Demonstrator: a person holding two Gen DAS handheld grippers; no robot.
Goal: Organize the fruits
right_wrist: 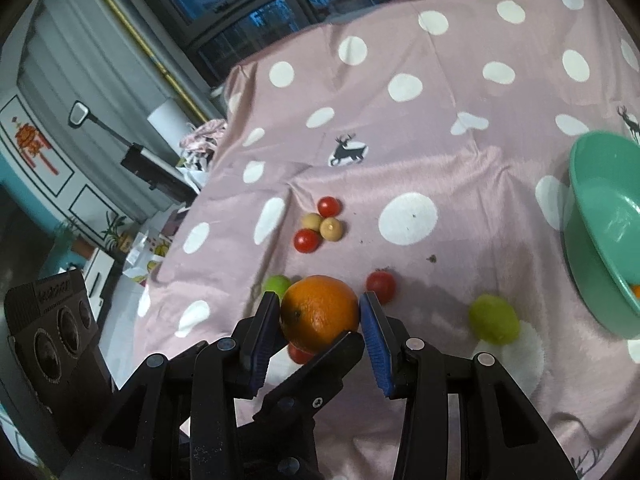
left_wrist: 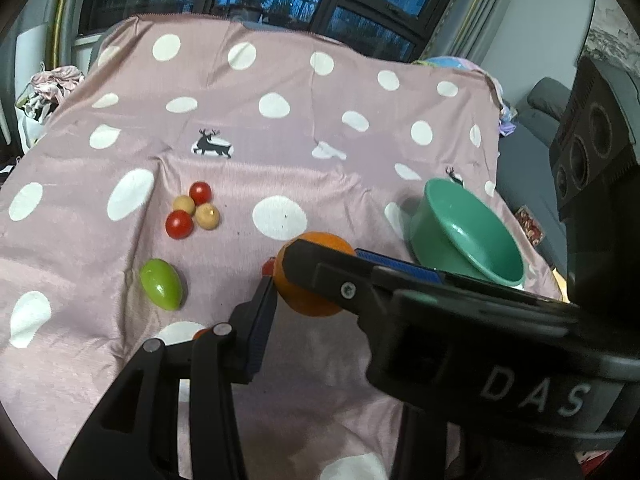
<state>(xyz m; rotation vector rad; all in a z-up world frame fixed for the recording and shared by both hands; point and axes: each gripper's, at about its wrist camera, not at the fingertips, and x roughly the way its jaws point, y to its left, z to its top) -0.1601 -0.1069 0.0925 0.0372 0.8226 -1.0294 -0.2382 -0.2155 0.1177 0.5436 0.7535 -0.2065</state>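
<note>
- My right tool [right_wrist: 320, 316] and left tool [left_wrist: 298, 276] both clamp one orange [right_wrist: 319, 313], held above the spotted cloth [left_wrist: 280, 128].
- The green bowl [left_wrist: 466, 232] stands nearby.

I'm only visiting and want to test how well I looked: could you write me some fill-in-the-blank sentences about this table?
1. The round fruit gripped between the pads of the right claw is coloured ___.
2. The bowl at the cloth's edge is coloured ___.
3. The pink cloth carries white dots and small dark printed ___.

Missing words: orange; green; deer.
</note>
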